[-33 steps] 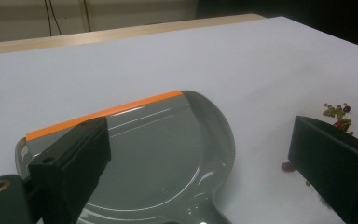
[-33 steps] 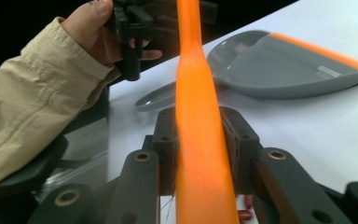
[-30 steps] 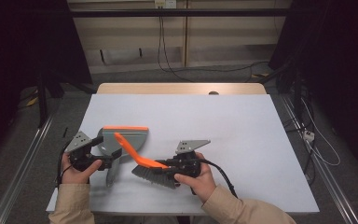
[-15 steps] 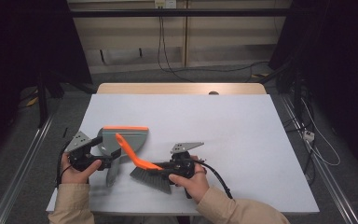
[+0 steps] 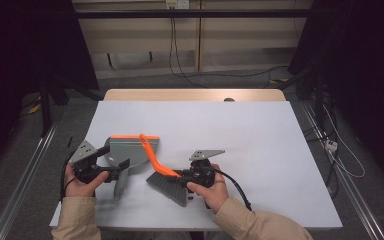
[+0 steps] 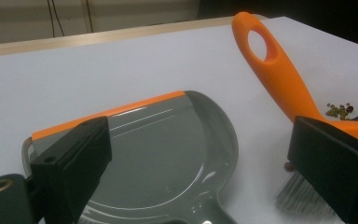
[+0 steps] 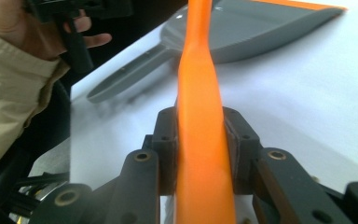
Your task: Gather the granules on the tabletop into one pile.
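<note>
Orange brush handle (image 7: 200, 140) sits clamped in the right claw (image 5: 187, 178), bristles down on the table (image 5: 260, 140), its long axis slanting up and far-left toward the grey dustpan (image 5: 130, 152). Small crumbs (image 6: 338, 110) lie by the bristles, right of the pan's mouth. Left claw (image 5: 117, 170) gapes open astride the pan handle, gripping nothing.

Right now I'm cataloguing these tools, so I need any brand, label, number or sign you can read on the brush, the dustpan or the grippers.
None: no readable text.
Brush, orange handle and grey bristles: plain.
Dustpan, grey with an orange lip: no marking that I can make out.
Right gripper and left gripper: bare black jaws.
</note>
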{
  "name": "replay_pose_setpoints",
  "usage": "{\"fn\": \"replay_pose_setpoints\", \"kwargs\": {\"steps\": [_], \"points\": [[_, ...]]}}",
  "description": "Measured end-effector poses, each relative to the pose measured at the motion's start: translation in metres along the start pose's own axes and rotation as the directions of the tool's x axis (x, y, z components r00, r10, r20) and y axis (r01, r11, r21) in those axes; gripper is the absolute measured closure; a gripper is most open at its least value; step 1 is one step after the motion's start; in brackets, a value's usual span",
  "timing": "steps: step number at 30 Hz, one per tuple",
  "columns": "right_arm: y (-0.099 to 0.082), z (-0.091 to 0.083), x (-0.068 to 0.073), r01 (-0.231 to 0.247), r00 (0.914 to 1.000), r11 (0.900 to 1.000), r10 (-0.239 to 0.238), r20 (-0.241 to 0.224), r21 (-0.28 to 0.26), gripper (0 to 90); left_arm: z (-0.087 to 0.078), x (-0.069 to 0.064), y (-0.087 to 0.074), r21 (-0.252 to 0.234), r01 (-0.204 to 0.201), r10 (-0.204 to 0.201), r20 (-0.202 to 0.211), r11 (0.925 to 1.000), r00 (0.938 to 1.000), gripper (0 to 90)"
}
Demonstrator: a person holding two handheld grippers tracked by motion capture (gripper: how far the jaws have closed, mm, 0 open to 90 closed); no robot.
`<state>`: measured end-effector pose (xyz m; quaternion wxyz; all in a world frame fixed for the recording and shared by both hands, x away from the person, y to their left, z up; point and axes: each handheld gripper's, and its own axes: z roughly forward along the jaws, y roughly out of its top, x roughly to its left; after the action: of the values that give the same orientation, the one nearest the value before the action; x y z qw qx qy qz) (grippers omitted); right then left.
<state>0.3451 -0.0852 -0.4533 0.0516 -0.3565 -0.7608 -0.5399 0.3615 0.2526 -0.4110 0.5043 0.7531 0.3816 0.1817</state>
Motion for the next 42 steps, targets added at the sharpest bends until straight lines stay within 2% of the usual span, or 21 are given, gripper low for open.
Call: {"fn": "replay_pose_setpoints", "kwargs": {"steps": [11,23,27,28,35,40,42], "points": [[0.0,-0.02,-0.016,-0.025,0.9978,0.9996,0.025,0.062,-0.013,70.4,0.0,-0.001,0.0,-0.002,0.003,-0.003,0.001,1.0,1.0,6.1],[0.001,-0.04,-0.032,-0.041,0.9912,0.9985,0.045,0.124,-0.035,70.4,0.0,-0.001,0.001,-0.003,0.001,-0.001,0.001,1.0,1.0,6.1],[0.002,-0.041,-0.036,-0.07,0.9922,0.9961,0.075,0.1,-0.055,70.8,0.0,-0.001,0.001,-0.002,0.0,0.0,0.002,1.0,1.0,6.1],[0.003,-0.041,-0.036,-0.079,0.9933,0.9949,0.084,0.079,-0.062,70.9,0.0,-0.001,0.001,-0.002,-0.001,0.001,0.001,1.0,1.0,6.1],[0.016,-0.038,-0.026,-0.101,0.9938,0.9883,0.106,0.034,-0.114,70.9,-0.001,-0.001,0.001,-0.004,0.001,-0.001,-0.003,1.0,1.0,6.1],[0.021,-0.021,-0.017,-0.124,0.9919,0.9846,0.126,0.012,-0.124,70.9,-0.001,0.0,0.001,-0.005,0.003,-0.003,-0.003,1.0,1.0,6.1],[0.021,-0.011,-0.013,-0.127,0.9911,0.9846,0.131,0.024,-0.119,70.9,-0.001,0.0,0.001,-0.005,0.001,-0.001,-0.004,1.0,1.0,6.1]]}}
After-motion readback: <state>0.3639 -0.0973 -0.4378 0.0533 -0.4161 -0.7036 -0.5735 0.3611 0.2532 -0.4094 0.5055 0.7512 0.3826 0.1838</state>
